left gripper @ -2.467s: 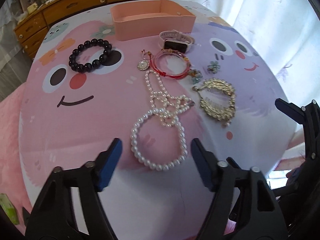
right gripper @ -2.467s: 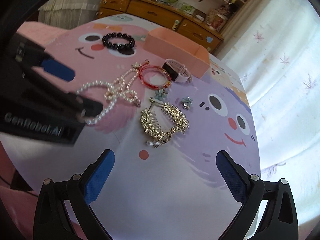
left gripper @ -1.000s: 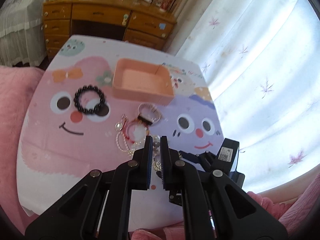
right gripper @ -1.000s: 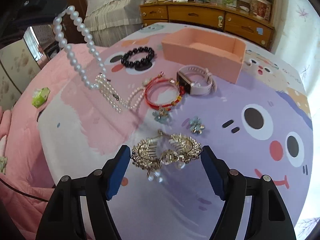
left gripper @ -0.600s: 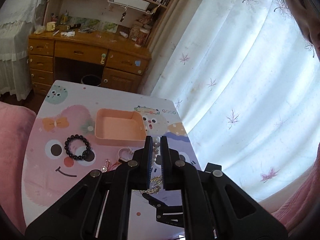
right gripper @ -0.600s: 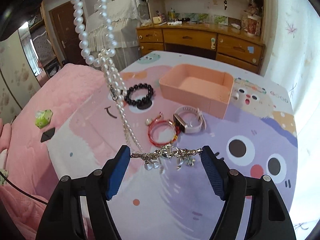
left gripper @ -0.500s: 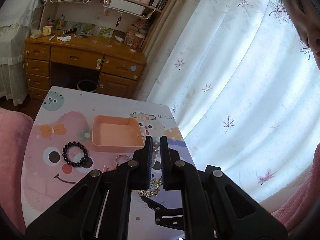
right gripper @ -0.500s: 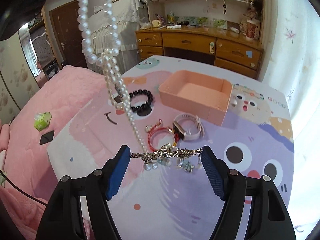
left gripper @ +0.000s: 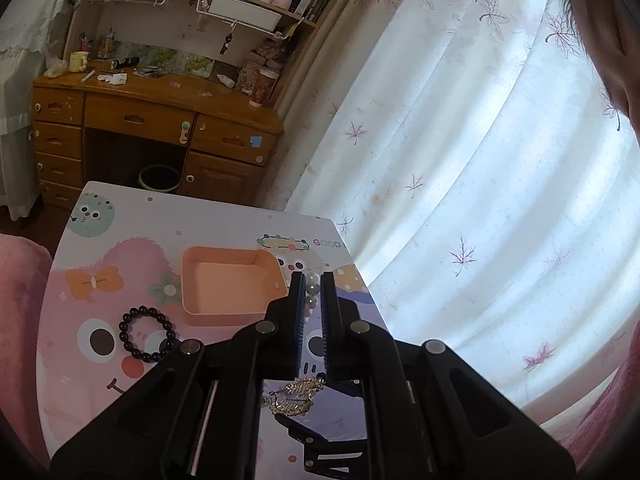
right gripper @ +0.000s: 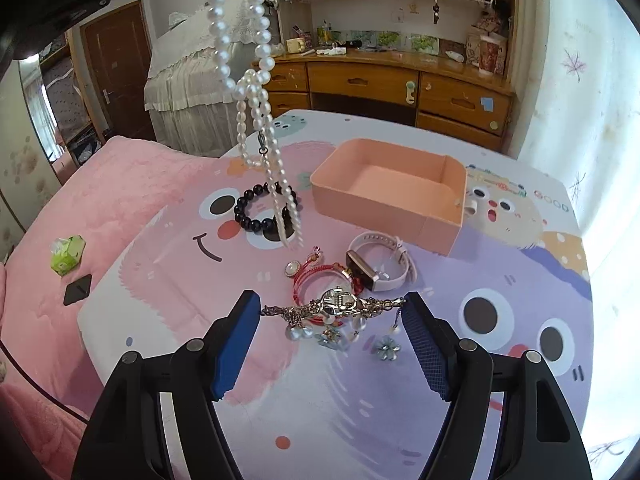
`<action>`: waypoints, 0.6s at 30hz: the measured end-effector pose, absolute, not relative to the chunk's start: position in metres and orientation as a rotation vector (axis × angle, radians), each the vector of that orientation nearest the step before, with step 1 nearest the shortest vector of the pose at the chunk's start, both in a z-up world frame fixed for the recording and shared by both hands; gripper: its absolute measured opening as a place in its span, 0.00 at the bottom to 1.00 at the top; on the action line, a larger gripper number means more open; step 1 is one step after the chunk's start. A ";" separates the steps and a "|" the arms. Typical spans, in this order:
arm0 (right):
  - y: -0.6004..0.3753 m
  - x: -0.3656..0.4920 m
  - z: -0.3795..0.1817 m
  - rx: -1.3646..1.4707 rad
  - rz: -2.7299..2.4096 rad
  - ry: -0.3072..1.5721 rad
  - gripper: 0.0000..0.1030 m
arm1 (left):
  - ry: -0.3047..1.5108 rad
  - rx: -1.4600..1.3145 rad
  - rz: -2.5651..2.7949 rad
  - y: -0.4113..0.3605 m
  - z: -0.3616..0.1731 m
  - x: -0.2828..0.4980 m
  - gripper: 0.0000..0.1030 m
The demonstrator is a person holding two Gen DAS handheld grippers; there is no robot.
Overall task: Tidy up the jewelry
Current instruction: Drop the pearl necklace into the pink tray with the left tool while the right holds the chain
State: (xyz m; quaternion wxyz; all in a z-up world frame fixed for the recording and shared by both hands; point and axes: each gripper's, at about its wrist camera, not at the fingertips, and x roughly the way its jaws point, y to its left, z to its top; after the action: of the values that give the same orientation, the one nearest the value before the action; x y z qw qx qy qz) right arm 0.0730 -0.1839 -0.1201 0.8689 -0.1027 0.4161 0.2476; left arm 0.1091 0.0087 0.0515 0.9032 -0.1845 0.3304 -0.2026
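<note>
My left gripper [left gripper: 311, 300] is shut on a white pearl necklace [left gripper: 312, 292], held high above the table. The necklace hangs down in the right wrist view [right gripper: 256, 92], its lower end swinging over the black bead bracelet [right gripper: 262, 210]. My right gripper [right gripper: 330, 312] is shut on a gold bracelet [right gripper: 336, 306] with pearl charms, held flat between the pads above the table; it also shows in the left wrist view [left gripper: 296, 396]. The empty pink box [right gripper: 388, 190] stands at the back of the table, also in the left wrist view [left gripper: 230, 284].
On the cartoon-print tablecloth [right gripper: 360, 400] lie a red cord bracelet [right gripper: 316, 276], a pink-strapped watch [right gripper: 376, 264] and two small flower pieces [right gripper: 386, 346]. A pink bed [right gripper: 80, 220] is on the left, a wooden desk [right gripper: 396, 88] behind, a curtain [left gripper: 480, 200] on the right.
My left gripper has risen higher with the pearl necklace, whose lower end has lifted off the table. My right gripper has risen slightly with the gold bracelet.
</note>
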 end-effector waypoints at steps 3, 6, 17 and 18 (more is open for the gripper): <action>-0.181 0.075 -0.127 -0.198 0.524 0.883 0.71 | 0.680 -0.382 -0.421 0.011 0.045 0.121 0.05; -0.180 0.080 -0.128 -0.187 0.526 0.886 0.71 | 0.657 -0.366 -0.428 0.010 0.048 0.137 0.05; -0.185 0.105 -0.106 -0.147 0.502 0.834 0.71 | 0.495 -0.340 -0.495 -0.010 0.082 0.193 0.05; -0.186 0.109 -0.105 -0.139 0.495 0.831 0.71 | 0.494 -0.328 -0.493 -0.012 0.081 0.199 0.05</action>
State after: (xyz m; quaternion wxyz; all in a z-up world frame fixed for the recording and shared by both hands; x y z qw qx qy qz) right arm 0.1087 -0.1860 -0.1051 0.8830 -0.0668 0.3992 0.2377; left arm 0.1986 -0.0121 0.0809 0.9267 -0.1598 0.2408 -0.2404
